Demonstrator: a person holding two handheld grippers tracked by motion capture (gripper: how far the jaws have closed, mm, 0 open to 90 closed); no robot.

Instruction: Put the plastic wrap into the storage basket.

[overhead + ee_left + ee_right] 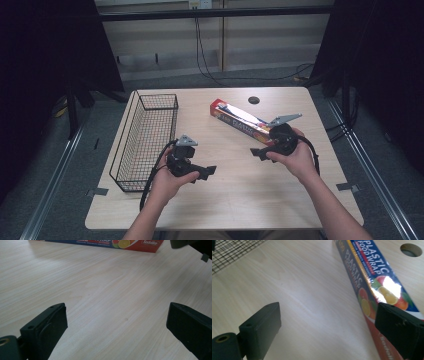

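Red wrap box (241,120) lies just beyond right gripper (261,153), jaws spread, empty. Left gripper (206,172) also spread, well short of box, beside basket (145,140).

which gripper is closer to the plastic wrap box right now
Right. The right gripper sits just beside the plastic wrap box, near its close end; the left gripper is farther away, next to the wire basket.

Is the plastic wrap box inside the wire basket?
No, the plastic wrap box lies on the bare table, apart from the wire basket.
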